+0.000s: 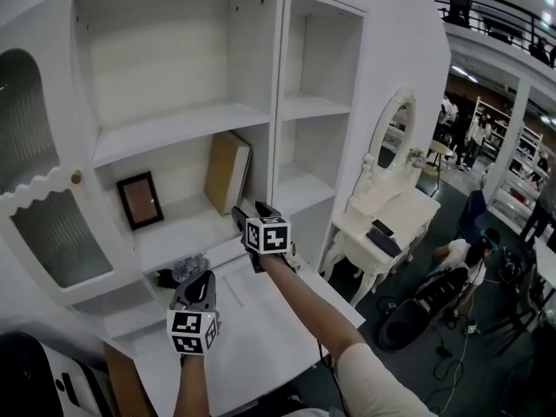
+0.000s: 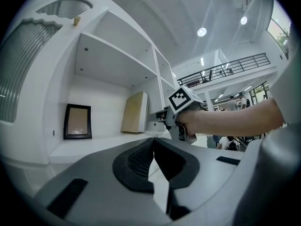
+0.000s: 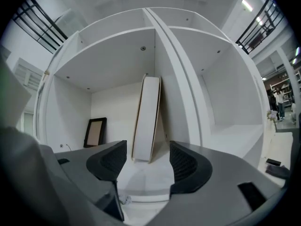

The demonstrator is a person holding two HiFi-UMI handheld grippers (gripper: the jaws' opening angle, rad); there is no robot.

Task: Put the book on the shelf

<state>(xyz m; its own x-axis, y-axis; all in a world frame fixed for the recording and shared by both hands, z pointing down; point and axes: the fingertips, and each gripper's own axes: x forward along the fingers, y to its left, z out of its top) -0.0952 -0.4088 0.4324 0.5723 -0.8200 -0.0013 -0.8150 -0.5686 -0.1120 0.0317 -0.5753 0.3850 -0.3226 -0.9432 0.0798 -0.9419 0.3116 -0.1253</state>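
Note:
The tan book (image 1: 228,170) stands on the middle shelf (image 1: 187,233) of the white shelf unit, leaning against the upright divider. In the right gripper view the book (image 3: 146,119) shows edge-on, straight ahead and beyond the jaws. My right gripper (image 1: 252,211) is just in front of the shelf edge, open, with nothing between its pads (image 3: 113,161). The left gripper view shows the book (image 2: 135,112) behind the right gripper (image 2: 157,120). My left gripper (image 1: 198,278) hangs lower and to the left over the desk top, shut and empty (image 2: 153,147).
A black picture frame (image 1: 140,200) leans at the back left of the same shelf. A glass-fronted cabinet door (image 1: 43,224) stands at the left. A dark and grey object (image 1: 181,272) lies on the lower ledge. A white dressing table with a mirror (image 1: 391,146) stands to the right.

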